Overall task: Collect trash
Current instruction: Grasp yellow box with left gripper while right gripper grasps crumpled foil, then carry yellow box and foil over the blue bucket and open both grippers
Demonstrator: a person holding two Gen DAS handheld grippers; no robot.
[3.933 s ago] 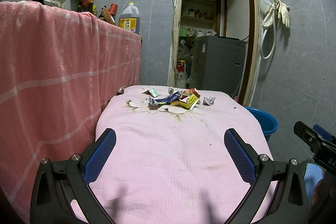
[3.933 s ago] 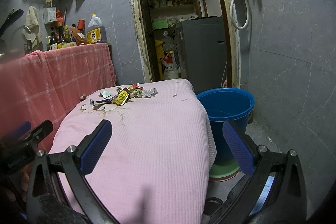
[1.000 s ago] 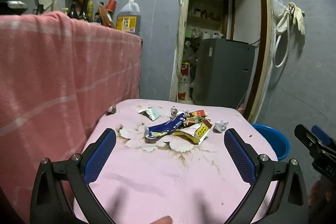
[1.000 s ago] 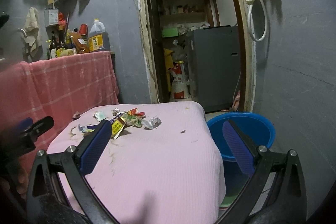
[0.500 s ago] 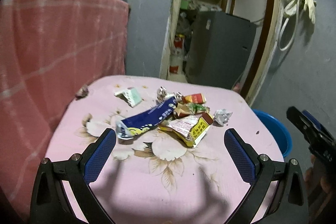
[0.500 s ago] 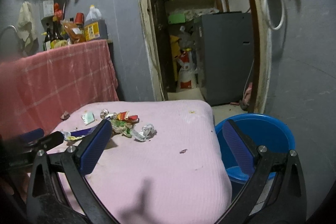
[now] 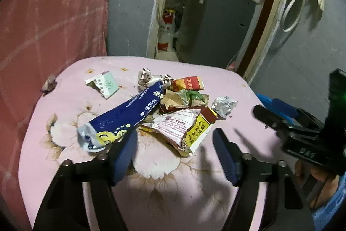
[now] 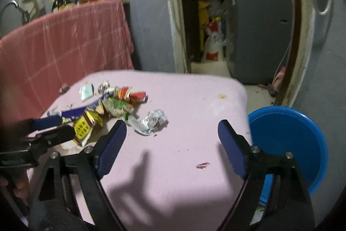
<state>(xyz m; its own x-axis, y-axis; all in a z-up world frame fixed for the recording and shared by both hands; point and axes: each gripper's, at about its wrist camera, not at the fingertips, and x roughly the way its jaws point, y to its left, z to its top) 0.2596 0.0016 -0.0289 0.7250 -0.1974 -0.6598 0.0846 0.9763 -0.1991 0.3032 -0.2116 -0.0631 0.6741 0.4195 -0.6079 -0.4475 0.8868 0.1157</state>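
A heap of trash lies on a pink cloth-covered table (image 7: 64, 105): a blue wrapper (image 7: 123, 114), a yellow and red carton (image 7: 194, 131), a red pack (image 7: 190, 82), a green and white packet (image 7: 106, 84) and a crumpled foil ball (image 7: 223, 105). My left gripper (image 7: 174, 145) is open and empty just in front of the blue wrapper and carton. My right gripper (image 8: 172, 133) is open and empty over the table, close to a crumpled white paper (image 8: 154, 119). The heap also shows in the right wrist view (image 8: 112, 105).
A blue bucket (image 8: 287, 144) stands on the floor at the table's right edge. A pink towel-draped counter (image 7: 49, 21) with bottles rises at the left. A doorway with a grey appliance (image 7: 216, 23) lies behind. A small red scrap (image 8: 202, 165) lies on the cloth.
Both grippers have moved forward and down toward the trash heap, which now looks much larger. Both jaws have narrowed but stay open.
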